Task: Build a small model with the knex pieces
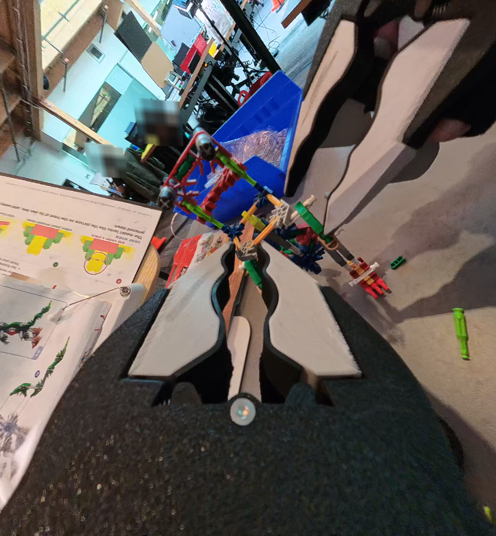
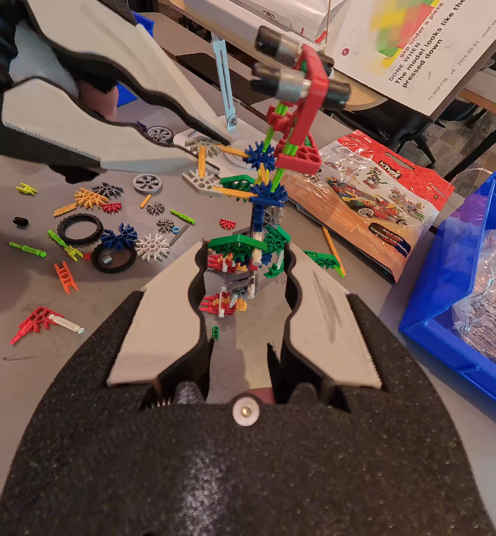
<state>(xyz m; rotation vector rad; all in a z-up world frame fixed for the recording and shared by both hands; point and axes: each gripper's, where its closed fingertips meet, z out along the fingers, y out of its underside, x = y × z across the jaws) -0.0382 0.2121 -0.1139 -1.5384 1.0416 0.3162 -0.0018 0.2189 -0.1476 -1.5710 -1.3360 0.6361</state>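
Note:
A rod-and-connector toy model (image 2: 267, 191) stands upright on the grey table (image 2: 23, 377), with a red frame and two silver-black cylinders (image 2: 287, 81) on top. My right gripper (image 2: 244, 249) is closed on its lower body, at the green connectors (image 2: 235, 242). My left gripper (image 1: 246, 249) is shut on a grey connector (image 1: 245, 251) with yellow rods at the model's side. It also shows in the right wrist view (image 2: 216, 156), reaching in from the upper left. The right gripper shows in the left wrist view (image 1: 309, 210), coming down from above.
Several loose connectors, rods, wheels and tyres (image 2: 80, 229) lie left of the model. A red parts bag (image 2: 371, 197) and a blue bin (image 2: 444, 304) holding clear plastic are at the right. An instruction sheet (image 1: 67, 217) stands behind. A loose green rod (image 1: 461, 333) lies apart. Left tips to right tips: about 6 cm.

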